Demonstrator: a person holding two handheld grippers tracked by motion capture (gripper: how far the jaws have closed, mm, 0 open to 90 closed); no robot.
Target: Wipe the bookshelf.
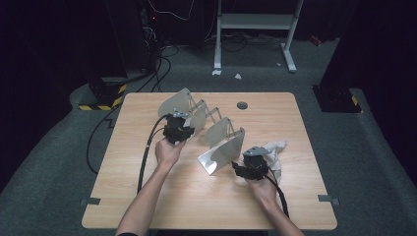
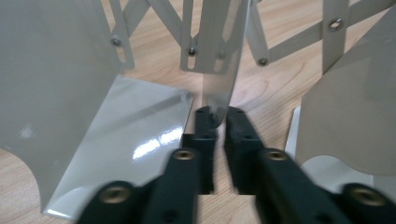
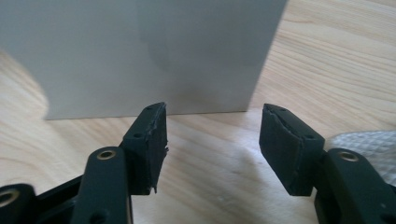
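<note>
A grey metal fold-out rack (image 1: pixel 219 135) of several upright plates joined by scissor links stands slantwise across the middle of the wooden table (image 1: pixel 147 196). My left gripper (image 1: pixel 184 125) is at one of the rack's far-left plates. In the left gripper view the jaws (image 2: pixel 219 116) stand a narrow gap apart, and the thin lower edge of one plate (image 2: pixel 219 70) sits between their tips. My right gripper (image 1: pixel 241 166) is at the near end plate (image 3: pixel 154 51). Its jaws (image 3: pixel 212 135) are wide open over bare wood, a little short of that plate.
A crumpled white cloth (image 1: pixel 275 150) lies just right of my right gripper, and its corner shows in the right gripper view (image 3: pixel 364 140). A round grommet (image 1: pixel 242 104) sits near the table's far edge. On the floor behind are cables and a white stand (image 1: pixel 255 22).
</note>
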